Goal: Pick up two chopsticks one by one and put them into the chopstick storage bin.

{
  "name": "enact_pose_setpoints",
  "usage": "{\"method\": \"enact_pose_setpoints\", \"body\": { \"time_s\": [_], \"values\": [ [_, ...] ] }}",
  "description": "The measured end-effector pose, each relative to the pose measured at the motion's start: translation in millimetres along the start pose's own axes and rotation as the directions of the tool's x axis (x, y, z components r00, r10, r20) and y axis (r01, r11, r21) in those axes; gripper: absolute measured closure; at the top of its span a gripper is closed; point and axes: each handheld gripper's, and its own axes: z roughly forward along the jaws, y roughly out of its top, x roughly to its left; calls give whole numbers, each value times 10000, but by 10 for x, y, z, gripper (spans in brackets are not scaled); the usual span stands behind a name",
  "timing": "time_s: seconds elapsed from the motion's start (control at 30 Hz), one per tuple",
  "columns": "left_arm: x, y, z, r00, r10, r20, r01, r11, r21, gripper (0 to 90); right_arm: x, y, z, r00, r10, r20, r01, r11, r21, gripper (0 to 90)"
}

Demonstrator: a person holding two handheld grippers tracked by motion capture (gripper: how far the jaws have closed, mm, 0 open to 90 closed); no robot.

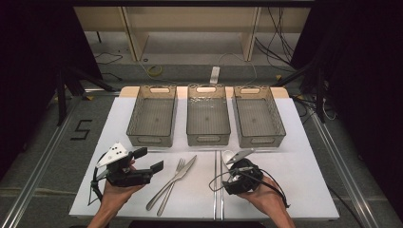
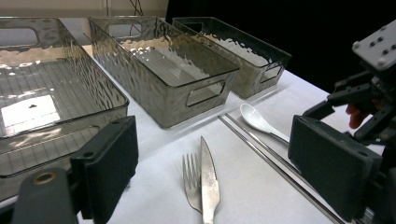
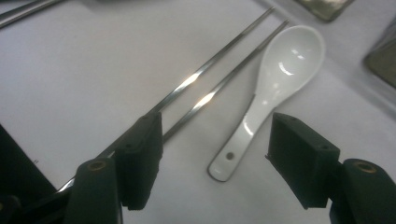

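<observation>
Spoon (image 3: 280, 79), white and glossy, lies flat on the white table (image 1: 294, 190) with its bowl pointing toward the bins and its handle end, pierced by a small hole, lying between my right jaws. My right gripper (image 3: 215, 158) hovers over that handle with jaws spread on either side of it, neither pad touching it. Just beside the spoon run two metal chopsticks (image 3: 201, 88), side by side and close to parallel, passing under my left-hand jaw in the right gripper view. In the high view the spoon (image 1: 229, 155) shows just beyond my right gripper (image 1: 240, 159), near the front of the middle and right bins.

Farther out toward my left, a fork (image 1: 172, 183) and a knife (image 1: 183, 172) lie together at a slant, the knife's blade resting along the fork's tines. My left gripper (image 1: 151, 160) hangs beside them, jaws spread wide with nothing between; its grey three-cornered plate carries a few small dots.

Beyond the cutlery stand three clear smoky bins in a row: left bin (image 1: 153, 116), middle bin (image 1: 207, 116), right bin (image 1: 258, 116), each with a cut-out handle in its end walls. On the grey floor left of the table is a black taped figure 5 (image 1: 81, 129)
</observation>
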Motion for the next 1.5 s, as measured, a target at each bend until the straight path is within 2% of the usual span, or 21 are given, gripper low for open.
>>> {"method": "enact_pose_setpoints", "body": {
  "time_s": [0.07,0.2,0.33,0.47,0.63,0.87,1.03,1.5],
  "values": [
    [-3,-1,0,10000,15,2,-15,10000,20,153,19,14,22,9999,-82,-92,83,9999,134,385],
    [-1,0,1,10000,6,-4,-6,10000,23,154,92,66,152,9990,-281,-354,308,9964,789,443],
    [1,1,0,10000,2,4,-2,10000,10,153,97,86,233,9980,-251,-576,314,9932,1119,479],
    [-1,1,-2,10000,7,38,-7,10000,-11,153,105,113,285,9980,-227,-596,309,9897,1401,507],
    [0,2,0,10000,-32,46,32,10000,-24,153,126,136,335,9978,-366,-562,453,9856,1628,529],
    [7,2,-5,10000,20,13,-20,10000,-9,153,129,154,391,9968,-312,-739,445,9817,1853,546],
    [4,2,-3,10000,18,33,-18,10000,-39,153,152,160,445,9967,-489,-652,617,9755,2113,573],
    [8,4,-2,10000,-38,60,38,10000,-28,154,175,190,452,9964,-665,-518,768,9694,2332,598]
  ]
}}
